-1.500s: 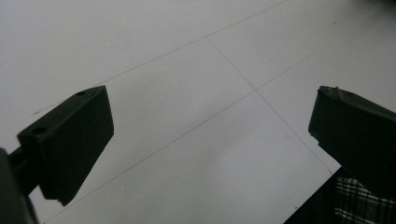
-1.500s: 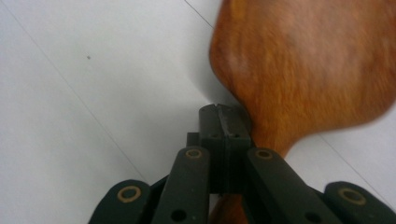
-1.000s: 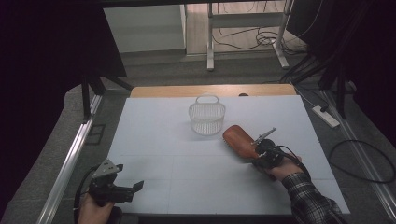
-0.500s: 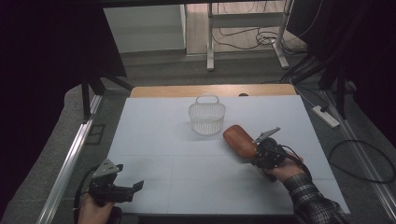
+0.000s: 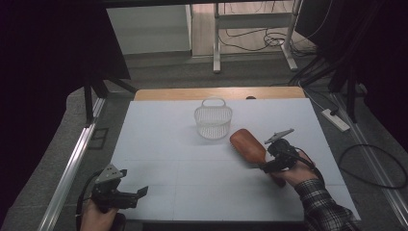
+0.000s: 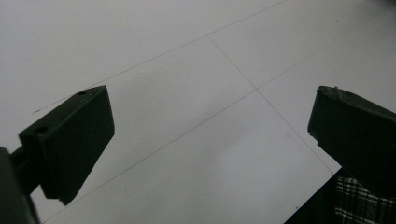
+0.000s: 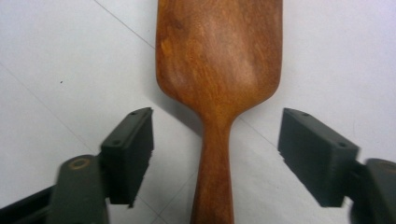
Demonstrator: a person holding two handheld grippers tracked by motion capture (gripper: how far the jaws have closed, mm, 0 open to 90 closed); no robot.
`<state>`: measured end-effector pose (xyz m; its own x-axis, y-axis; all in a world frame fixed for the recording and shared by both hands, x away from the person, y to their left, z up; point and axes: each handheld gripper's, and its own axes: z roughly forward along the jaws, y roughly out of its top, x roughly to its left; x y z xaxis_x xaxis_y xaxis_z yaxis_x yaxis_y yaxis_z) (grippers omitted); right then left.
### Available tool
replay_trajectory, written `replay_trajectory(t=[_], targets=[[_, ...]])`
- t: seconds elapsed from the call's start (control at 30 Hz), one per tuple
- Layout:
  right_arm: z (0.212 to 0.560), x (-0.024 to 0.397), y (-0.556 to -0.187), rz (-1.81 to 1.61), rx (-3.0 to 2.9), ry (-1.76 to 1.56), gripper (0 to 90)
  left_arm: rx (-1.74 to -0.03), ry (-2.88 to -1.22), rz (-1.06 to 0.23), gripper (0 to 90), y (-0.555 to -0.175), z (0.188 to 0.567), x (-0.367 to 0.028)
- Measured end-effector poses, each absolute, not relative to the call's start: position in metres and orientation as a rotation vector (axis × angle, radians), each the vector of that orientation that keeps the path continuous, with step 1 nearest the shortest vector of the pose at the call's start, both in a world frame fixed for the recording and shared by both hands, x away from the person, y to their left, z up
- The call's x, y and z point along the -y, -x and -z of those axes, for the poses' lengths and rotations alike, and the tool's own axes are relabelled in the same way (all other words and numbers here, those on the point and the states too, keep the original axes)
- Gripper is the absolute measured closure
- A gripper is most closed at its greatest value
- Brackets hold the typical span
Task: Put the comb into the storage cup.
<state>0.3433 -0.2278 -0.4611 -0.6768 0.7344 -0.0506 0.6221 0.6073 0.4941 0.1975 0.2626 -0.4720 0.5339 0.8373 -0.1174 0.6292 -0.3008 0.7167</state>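
A dim room, cables trailing across the floor behind, and in the middle of it a white table (image 5: 192,178) ruled with thin lines. The landmark here is the small white wire basket (image 5: 213,120), standing upright toward the far side of the table.

Just beside that basket, on its near right, lies the wooden hairbrush (image 5: 248,146), smooth brown back facing up, handle running away from the basket toward the person's right hand. The brush head is close to the basket's foot, though whether the two touch I cannot tell from up here.

Over to the right gripper (image 5: 269,161): it sits at the handle end of the brush, on the side away from the basket. Its jaws have just been opening, and in the right gripper view they stand wide, one black pad (image 7: 130,149) on either side of the handle, with clear white table showing between each pad and the wood. So the handle is between the jaws, not pinched; the brush (image 7: 219,70) rests flat on the table.

And the left gripper (image 5: 137,195): well away from the basket, at the near left edge of the table, held low. Its jaws are spread wide over bare table (image 6: 187,116), nothing between them.
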Motion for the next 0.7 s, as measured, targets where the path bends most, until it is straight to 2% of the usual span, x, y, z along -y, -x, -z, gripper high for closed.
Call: replay_trajectory(t=[0.2,0.33,0.7], targets=[[0.4601,0.2323,-0.3461,-0.703,-2.575,-1.138,7.0,-1.185,-2.05,-0.359,1.3,-0.1982,0.4721,-0.2618],[0.4598,0.2348,-0.3472,-0.72,-2.578,-1.139,0.6,-1.192,-2.062,-0.348,1.4,-0.2001,0.4727,-0.2608],[0.4625,0.2371,-0.3509,-0.752,-2.587,-1.147,0.0,-1.196,-2.095,-0.334,1.8,-0.2026,0.4736,-0.2581]])
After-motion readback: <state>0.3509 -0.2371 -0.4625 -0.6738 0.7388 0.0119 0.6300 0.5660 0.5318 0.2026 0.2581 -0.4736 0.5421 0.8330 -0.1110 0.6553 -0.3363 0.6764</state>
